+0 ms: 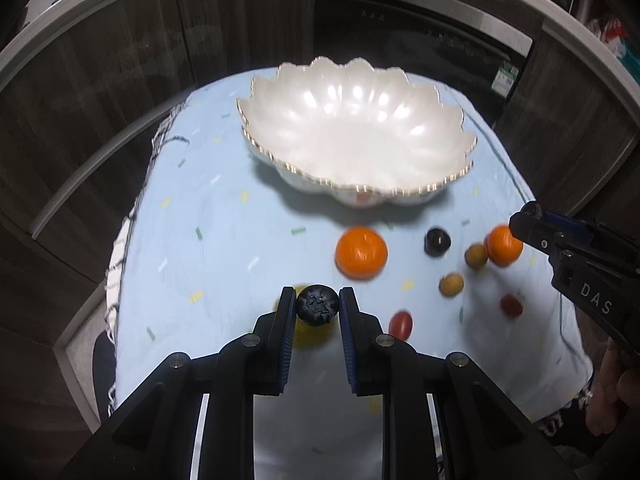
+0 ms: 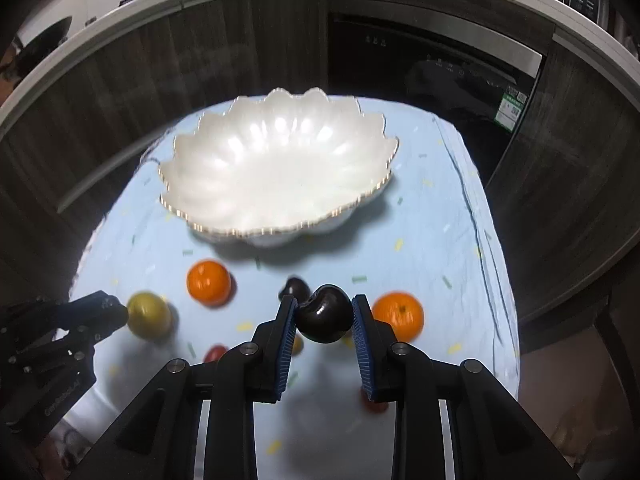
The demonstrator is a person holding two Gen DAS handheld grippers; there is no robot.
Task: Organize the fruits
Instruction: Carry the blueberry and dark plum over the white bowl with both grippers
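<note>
Fruits lie loose on the worktop (image 2: 460,216), which is covered by a pale blue cloth, and two of them are already in hand. The left gripper (image 1: 318,305) has its jaws pinching a blueberry (image 1: 318,305) across its middle, held clear of the cloth. The right gripper (image 2: 324,314) has its jaws pinching a dark cherry (image 2: 324,314) by its round sides, its stem dimple turned up and to the left.

Both look light, small and soft-skinned. The blueberry will probably bruise or burst under a hard squeeze, and the glossy cherry may slip out sideways, so a gentle grip across the widest part seems right for each.

On the cloth there remain two mandarins (image 2: 209,282) (image 2: 399,316), a second dark cherry (image 2: 295,289), a yellow-green fruit (image 2: 149,314), two small tan fruits (image 1: 451,285) (image 1: 476,255) and two small red tomatoes (image 1: 401,324) (image 1: 511,305). The mandarins are firmer and wider and would need the jaws spread well before closing over the sides. The small tomatoes look smooth and likely to roll.

The one container is a white scalloped bowl (image 2: 384,178) with a gold-edged rim, standing beyond the fruit near the far edge of the worktop. It is empty in both views. It looks like glazed ceramic, so the fruit is better lowered in than dropped.
</note>
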